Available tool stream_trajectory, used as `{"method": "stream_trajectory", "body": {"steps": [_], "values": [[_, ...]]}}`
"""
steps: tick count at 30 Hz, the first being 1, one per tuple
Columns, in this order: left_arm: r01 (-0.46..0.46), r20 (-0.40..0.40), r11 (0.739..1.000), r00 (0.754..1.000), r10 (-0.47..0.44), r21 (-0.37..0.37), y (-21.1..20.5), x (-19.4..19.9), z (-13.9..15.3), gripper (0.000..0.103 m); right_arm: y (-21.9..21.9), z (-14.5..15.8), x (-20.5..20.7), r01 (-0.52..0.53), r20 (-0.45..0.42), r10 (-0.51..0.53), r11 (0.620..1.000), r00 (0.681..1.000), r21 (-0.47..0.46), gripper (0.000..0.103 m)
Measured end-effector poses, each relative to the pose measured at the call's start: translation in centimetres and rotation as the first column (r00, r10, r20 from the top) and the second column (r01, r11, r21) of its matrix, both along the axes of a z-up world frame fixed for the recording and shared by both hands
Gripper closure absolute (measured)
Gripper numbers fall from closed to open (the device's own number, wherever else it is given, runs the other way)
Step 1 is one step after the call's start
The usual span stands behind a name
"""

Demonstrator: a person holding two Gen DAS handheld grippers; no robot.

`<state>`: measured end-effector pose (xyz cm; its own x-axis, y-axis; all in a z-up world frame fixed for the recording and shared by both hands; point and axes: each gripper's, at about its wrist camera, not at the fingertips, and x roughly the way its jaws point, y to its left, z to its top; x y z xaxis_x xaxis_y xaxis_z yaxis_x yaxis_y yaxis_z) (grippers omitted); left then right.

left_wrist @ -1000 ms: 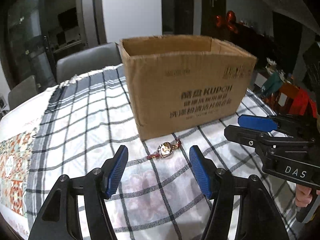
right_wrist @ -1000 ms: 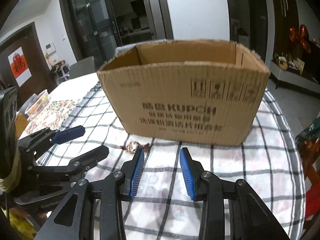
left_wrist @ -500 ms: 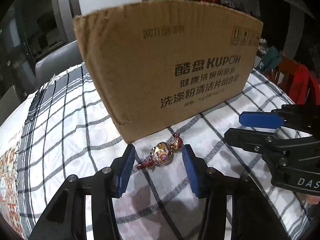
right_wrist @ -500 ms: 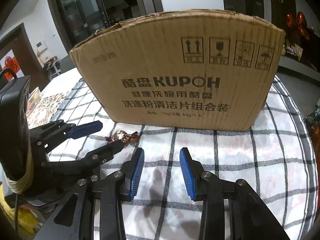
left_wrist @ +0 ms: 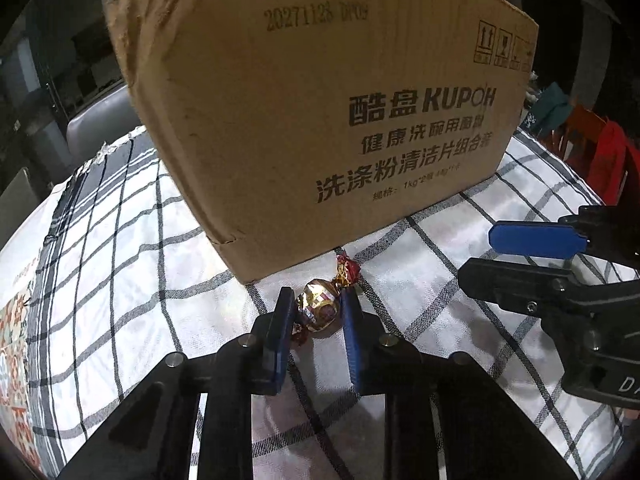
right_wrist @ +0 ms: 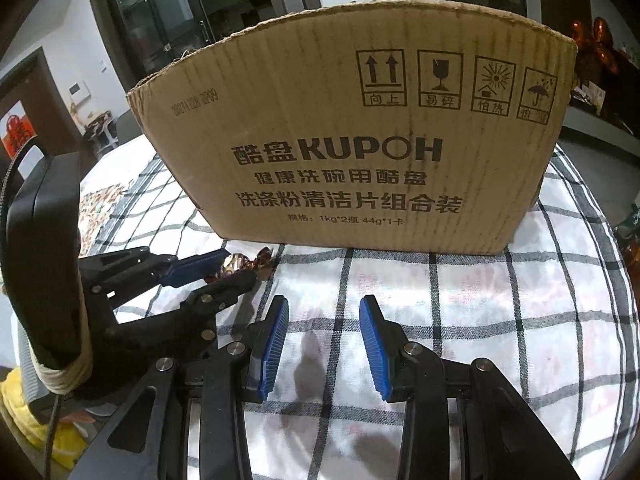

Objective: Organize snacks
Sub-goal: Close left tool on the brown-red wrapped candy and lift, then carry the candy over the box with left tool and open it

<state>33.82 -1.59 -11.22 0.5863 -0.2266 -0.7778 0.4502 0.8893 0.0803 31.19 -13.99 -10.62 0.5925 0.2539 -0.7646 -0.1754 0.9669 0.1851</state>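
Observation:
A gold and red wrapped candy point(left_wrist: 320, 307) lies on the checked cloth right in front of the cardboard box point(left_wrist: 328, 112). My left gripper point(left_wrist: 317, 304) is shut on the candy, its blue pads pressing both sides. The candy also shows in the right wrist view point(right_wrist: 240, 265) between the left gripper point(right_wrist: 234, 268) fingers. My right gripper point(right_wrist: 323, 330) is open and empty, low over the cloth in front of the box point(right_wrist: 360, 140); it also shows at the right of the left wrist view point(left_wrist: 486, 254).
The table carries a black and white checked cloth point(right_wrist: 480, 304). A patterned mat point(left_wrist: 12, 344) lies at the far left. Grey chairs point(left_wrist: 100, 120) stand behind the table. Red and teal items point(left_wrist: 600, 152) sit at the right beyond the table edge.
My left gripper moved down and forward to the candy and closed from wide open onto it. My right gripper dropped lower and closer to the box, still open.

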Motion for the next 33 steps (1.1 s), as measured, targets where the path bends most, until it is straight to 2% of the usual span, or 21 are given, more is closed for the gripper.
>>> {"method": "stream_trajectory", "body": {"steps": [8,13,21,27,33], "values": [[-0.058,0.008,0.997,0.998,0.059,-0.045,0.8,-2.4,2.0,0.079,-0.3,1.6,-1.2,-0.01,0.032,0.009,1.0,0.999,0.015,0.065],[-0.098,0.026,0.992,0.995,0.1,-0.075,1.2,-4.0,4.2,0.079,-1.1,2.9,-2.3,-0.006,0.063,0.005,1.0,0.998,0.021,0.065],[-0.109,0.08,0.983,0.989,0.122,-0.15,1.4,-6.1,8.7,0.079,-2.5,6.7,-4.5,0.019,0.162,-0.019,1.0,0.987,-0.003,0.065],[-0.094,0.152,0.98,0.981,0.121,-0.173,0.7,-6.2,12.7,0.079,-3.3,9.6,-5.4,0.04,0.22,-0.039,0.999,0.975,0.001,0.065],[-0.076,0.209,0.982,0.971,0.112,-0.171,-0.8,-4.1,15.9,0.079,-4.3,12.3,-4.5,0.062,0.263,-0.057,0.998,0.963,-0.009,0.065]]}}
